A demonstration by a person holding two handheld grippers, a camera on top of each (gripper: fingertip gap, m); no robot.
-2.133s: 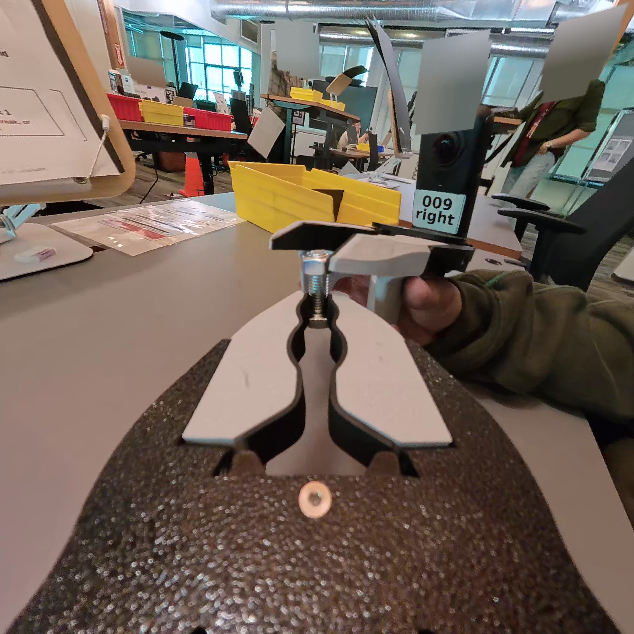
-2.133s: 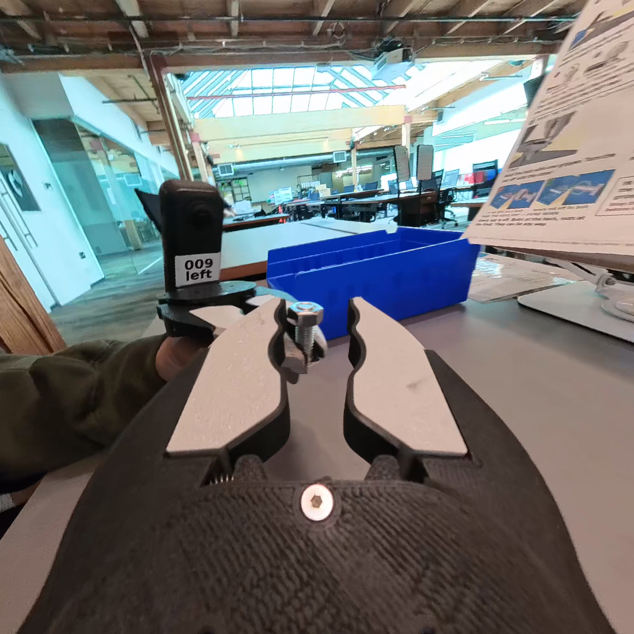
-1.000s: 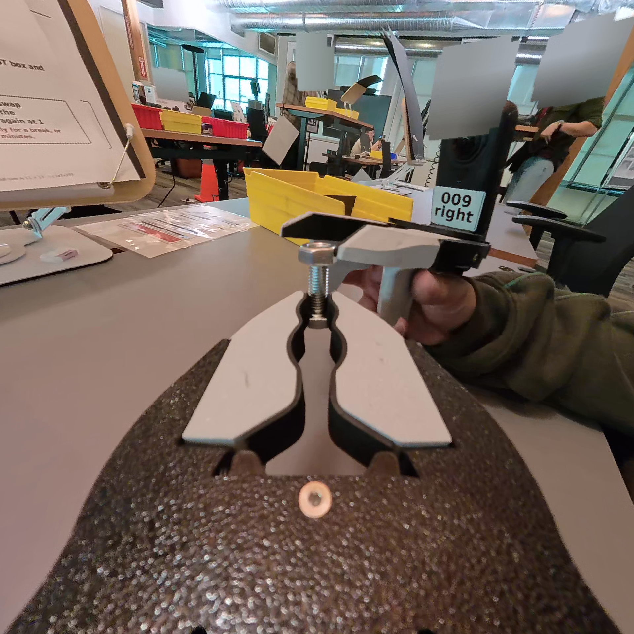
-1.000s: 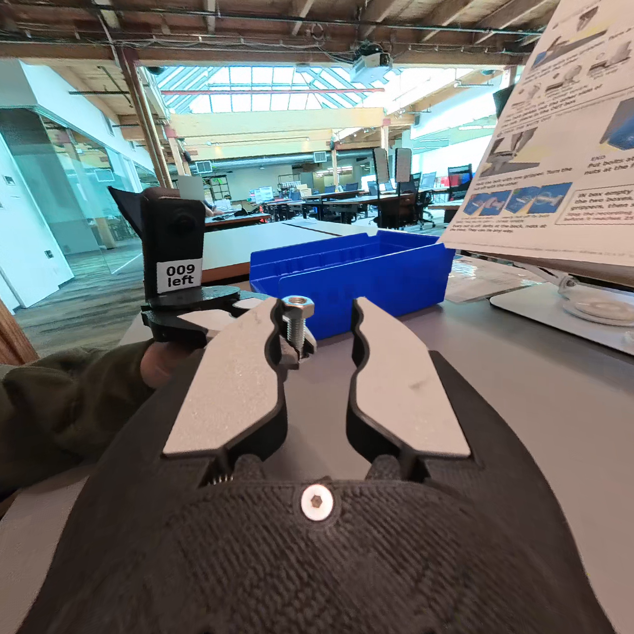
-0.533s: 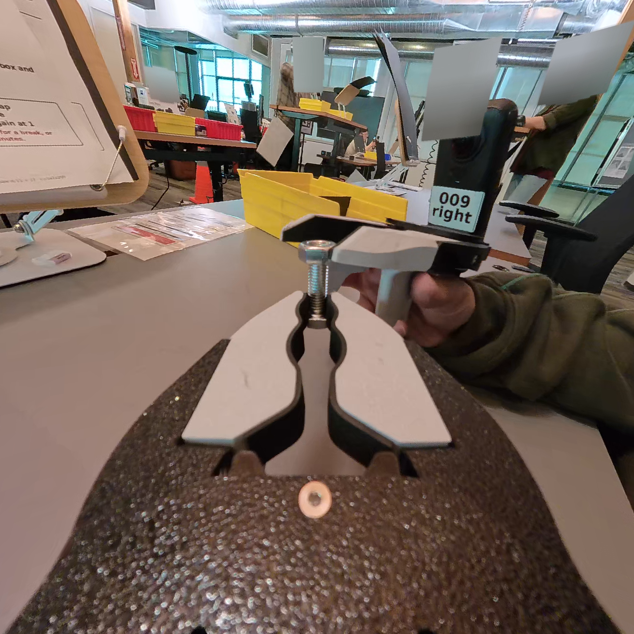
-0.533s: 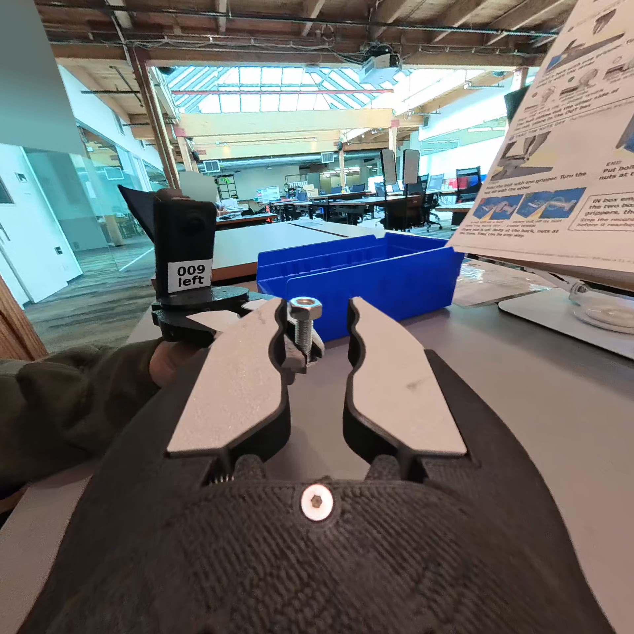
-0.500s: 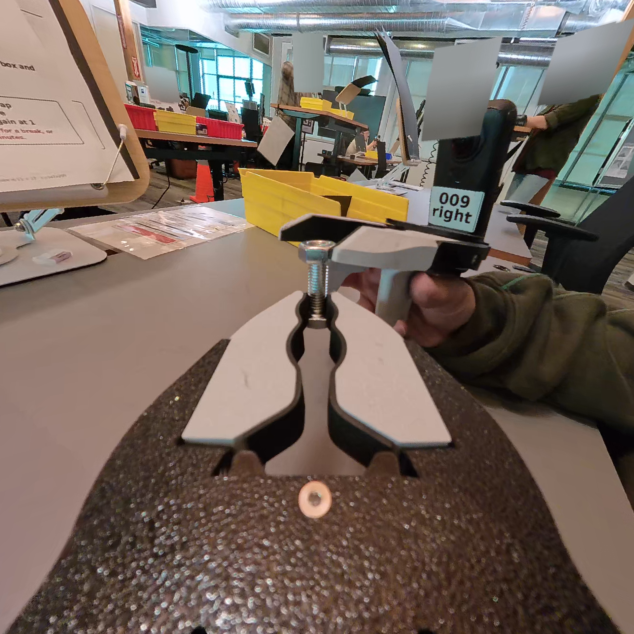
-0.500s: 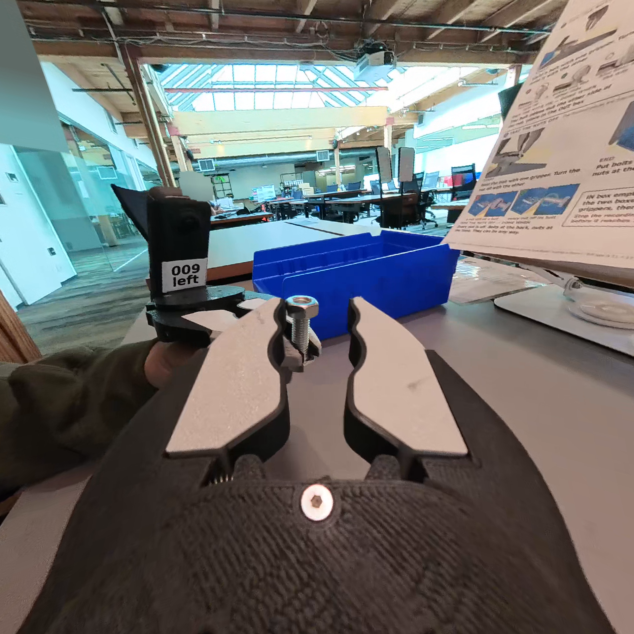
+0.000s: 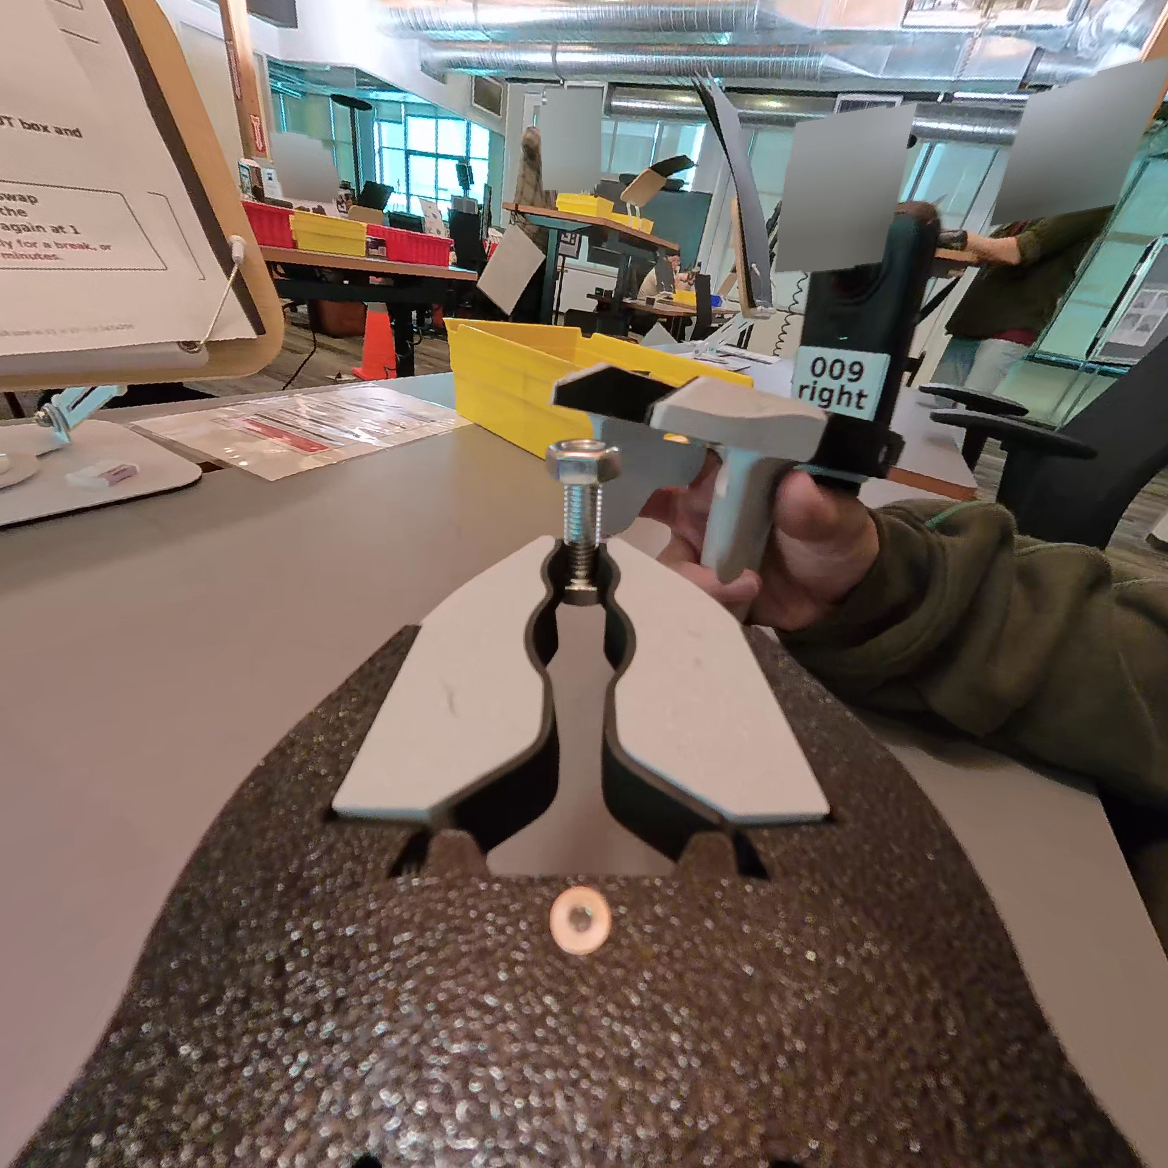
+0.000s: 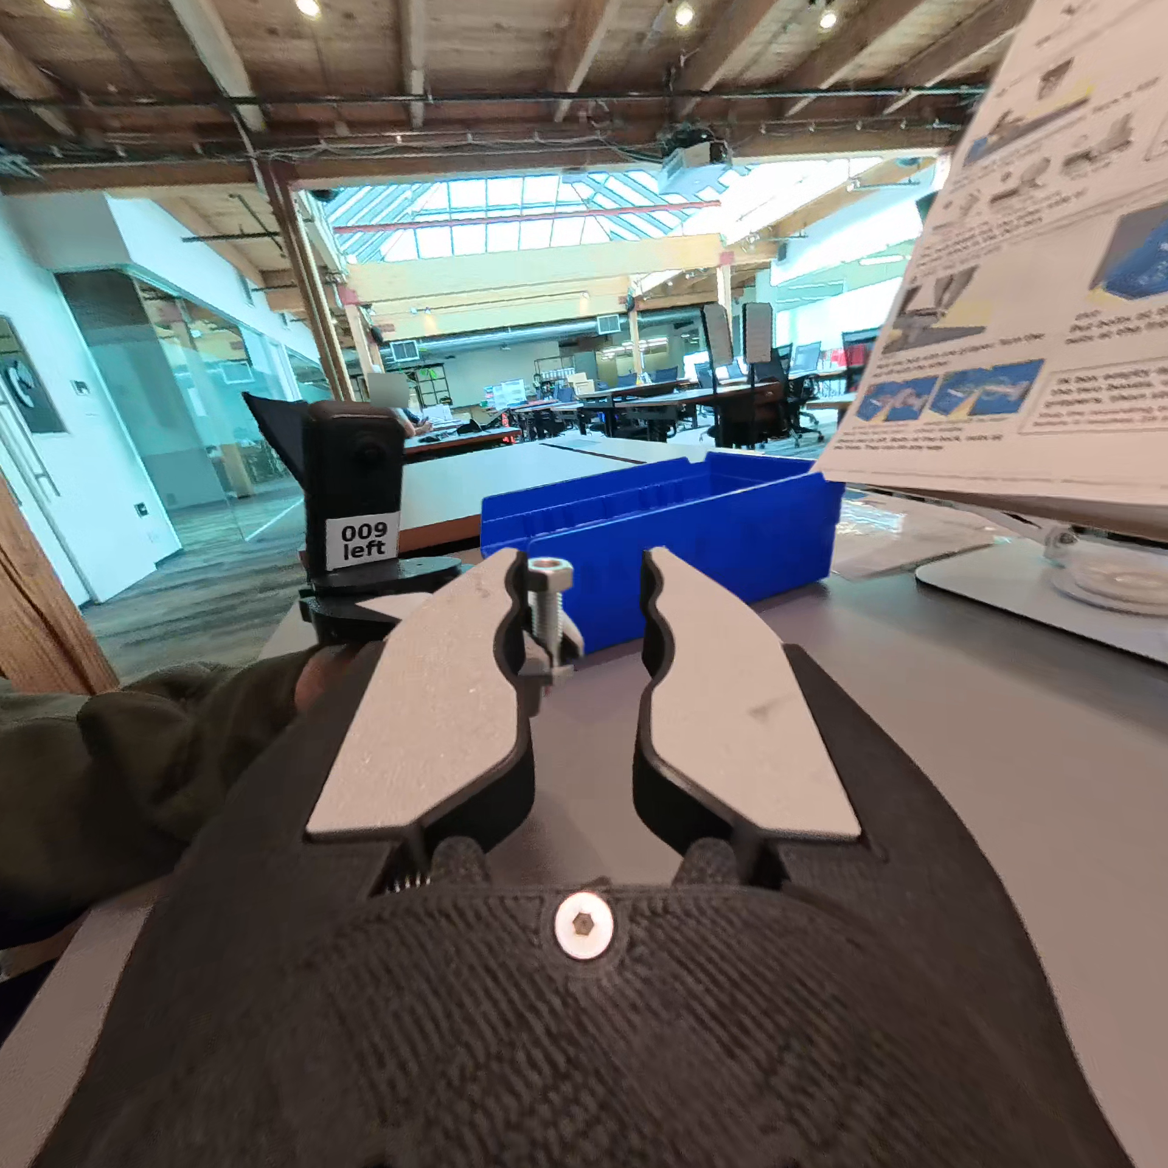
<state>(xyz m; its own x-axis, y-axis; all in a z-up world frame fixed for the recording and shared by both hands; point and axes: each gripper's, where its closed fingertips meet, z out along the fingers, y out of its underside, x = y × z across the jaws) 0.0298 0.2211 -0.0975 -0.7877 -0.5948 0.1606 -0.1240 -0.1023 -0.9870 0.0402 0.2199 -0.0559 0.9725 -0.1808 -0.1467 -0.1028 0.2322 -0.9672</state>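
The left gripper is being held level and low, its two fingers being pressed nearly together at the tips. The right gripper is being held with its jaws parted, a wide gap being kept between the fingers. Its handle is being gripped by a hand in a dark green sleeve

Opposed close wrist views, shared bolt
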